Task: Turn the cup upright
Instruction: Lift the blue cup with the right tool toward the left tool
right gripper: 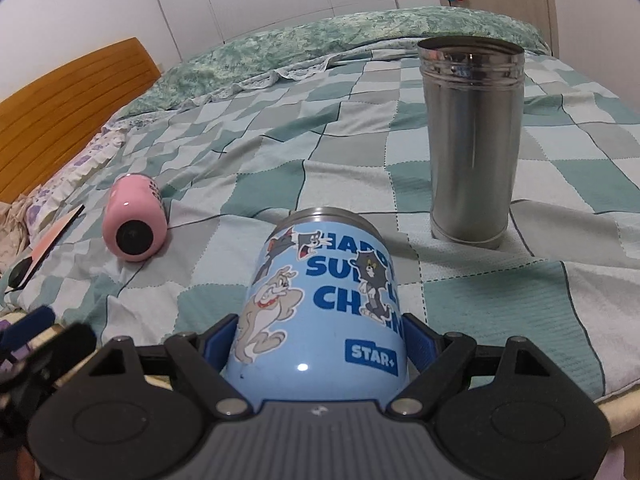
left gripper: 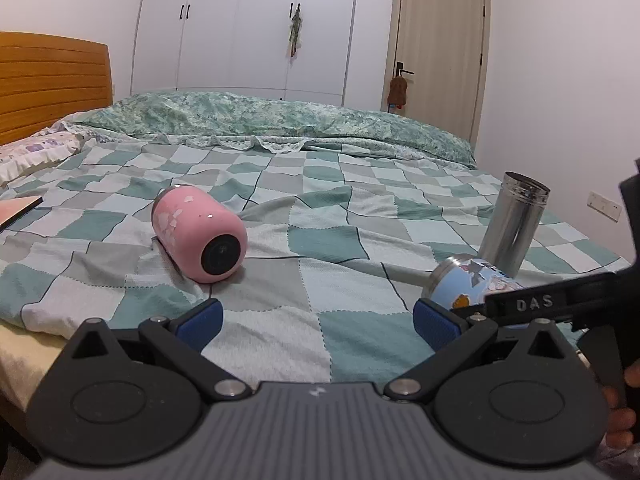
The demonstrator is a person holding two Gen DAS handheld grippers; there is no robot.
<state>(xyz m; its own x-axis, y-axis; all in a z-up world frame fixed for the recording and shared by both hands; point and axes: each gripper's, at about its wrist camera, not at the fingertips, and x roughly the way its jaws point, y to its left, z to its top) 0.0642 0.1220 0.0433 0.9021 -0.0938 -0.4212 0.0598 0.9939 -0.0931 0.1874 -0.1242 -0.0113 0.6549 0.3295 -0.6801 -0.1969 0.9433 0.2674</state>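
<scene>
- Lying on its side at the near edge of the bed, the blue cartoon cup (right gripper: 320, 300) was gripped near its base by the right gripper (right gripper: 320, 344) — both blue pads pressed against its walls, the steel rim pointing away toward the far end of the bed.
- The grasp was judged done, but the flip itself was not: the cup's axis was seen close to level, not yet tipped up.
- The left gripper (left gripper: 318, 320) was held low over the checked bedspread (left gripper: 340, 240) with its fingers spread wide and nothing between them.
- The pink cup (left gripper: 199, 233) was spotted on its side further left, dark base toward the cameras, well apart from both grippers and untouched — a second flip was judged to be left.
- The steel tumbler (right gripper: 472, 140) was found upright, mouth up, just beyond the blue cup; nothing seemed needed there.
- What remained for the blue cup, by this reading: lifting, rotating the rim upward, and setting the base down on soft, creased fabric, where toppling was a fair risk.
</scene>
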